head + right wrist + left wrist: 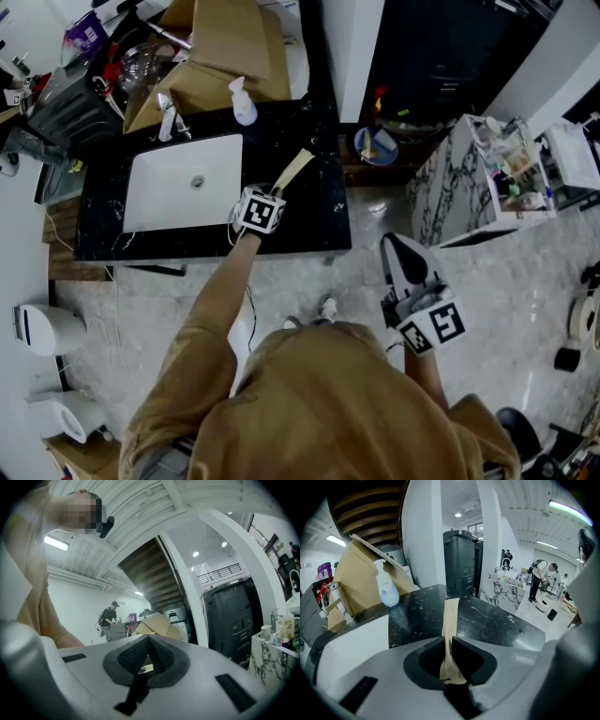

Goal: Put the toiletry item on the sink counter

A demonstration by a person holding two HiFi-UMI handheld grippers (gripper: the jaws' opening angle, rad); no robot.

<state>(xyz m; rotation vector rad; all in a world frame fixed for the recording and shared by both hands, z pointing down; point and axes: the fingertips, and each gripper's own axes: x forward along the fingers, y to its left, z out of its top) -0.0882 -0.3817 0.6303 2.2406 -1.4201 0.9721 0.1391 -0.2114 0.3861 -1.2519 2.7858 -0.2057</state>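
The toiletry item is a flat beige tube [294, 169], seen up close as the beige tube [451, 613] in the left gripper view. My left gripper [278, 190] is shut on its crimped end, and the tube sticks out forward over the black marble sink counter [314, 220]. In the left gripper view, the left gripper [450, 641] pinches the tube between its dark pads above the counter [492, 620]. My right gripper [396, 248] hangs over the floor to the right of the counter. Its jaws meet in the right gripper view [149, 640] with nothing between them.
A white sink basin [183, 183] with a faucet [168, 118] lies left of the tube. A white pump bottle [243, 101] stands at the counter's back, before cardboard boxes [220, 42]. A marble-patterned cabinet [450, 192] stands to the right. People stand in the room's background.
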